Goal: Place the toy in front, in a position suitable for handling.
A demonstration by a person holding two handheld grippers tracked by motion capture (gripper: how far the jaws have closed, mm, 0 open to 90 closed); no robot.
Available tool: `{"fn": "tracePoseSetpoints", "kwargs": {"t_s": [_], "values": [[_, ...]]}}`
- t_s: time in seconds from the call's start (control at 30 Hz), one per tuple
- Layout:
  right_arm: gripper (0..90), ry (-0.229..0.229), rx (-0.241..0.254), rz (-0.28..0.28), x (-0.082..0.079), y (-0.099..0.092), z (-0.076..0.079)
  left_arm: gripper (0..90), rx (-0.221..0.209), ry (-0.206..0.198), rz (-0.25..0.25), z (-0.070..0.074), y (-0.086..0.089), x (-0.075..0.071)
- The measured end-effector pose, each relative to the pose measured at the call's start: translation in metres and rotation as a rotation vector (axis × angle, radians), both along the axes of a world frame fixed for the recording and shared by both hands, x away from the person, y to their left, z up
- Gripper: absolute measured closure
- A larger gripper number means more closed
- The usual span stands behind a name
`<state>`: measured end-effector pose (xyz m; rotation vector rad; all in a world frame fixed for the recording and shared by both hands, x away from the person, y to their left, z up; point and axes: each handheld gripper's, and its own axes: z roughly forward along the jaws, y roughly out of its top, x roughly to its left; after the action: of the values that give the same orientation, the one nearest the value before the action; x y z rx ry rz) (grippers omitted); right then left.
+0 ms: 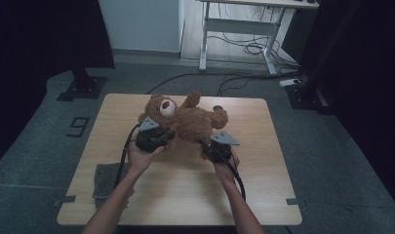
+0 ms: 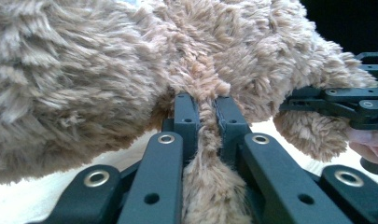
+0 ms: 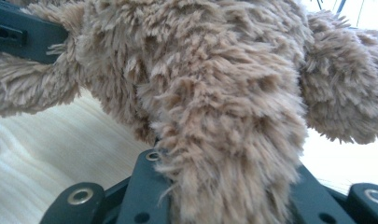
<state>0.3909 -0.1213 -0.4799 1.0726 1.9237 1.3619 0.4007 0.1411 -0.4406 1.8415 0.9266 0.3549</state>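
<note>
Your left gripper [image 1: 158,139] is clamped on the teddy bear [image 1: 187,119]; your right gripper [image 1: 215,148] is also clamped on it, above the table [image 1: 185,195].

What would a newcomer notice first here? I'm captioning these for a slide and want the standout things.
A brown teddy bear on its back over the middle of the wooden table, gripped from both sides. The left hand-held gripper pinches a tuft of its fur; the right hand-held gripper clamps a limb. A grey cloth lies at the table's near left edge.
</note>
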Motion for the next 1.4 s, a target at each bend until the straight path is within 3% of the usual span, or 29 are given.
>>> {"fn": "tracePoseSetpoints", "kwargs": {"t_s": [0.5, 0.63, 0.87, 1.17, 1.4], "values": [[72.2, -0.009, -0.099, 0.087, -0.018, -0.031, 0.002, 81.4, -0.024, -0.019, -0.047, -0.014, -0.020, -0.042], [72.0, -0.004, -0.122, 0.106, -0.021, -0.040, -0.001, 81.2, -0.030, -0.006, -0.061, -0.021, -0.026, -0.049], [71.9, 0.002, -0.150, 0.107, -0.030, -0.047, -0.007, 81.1, -0.034, 0.014, -0.075, -0.031, -0.031, -0.054], [71.7, 0.007, -0.156, 0.106, -0.034, -0.052, -0.007, 81.1, -0.037, 0.021, -0.086, -0.033, -0.034, -0.057], [71.0, 0.032, -0.153, 0.105, -0.037, -0.054, -0.016, 80.7, -0.034, 0.047, -0.087, -0.045, -0.038, -0.059]]}}
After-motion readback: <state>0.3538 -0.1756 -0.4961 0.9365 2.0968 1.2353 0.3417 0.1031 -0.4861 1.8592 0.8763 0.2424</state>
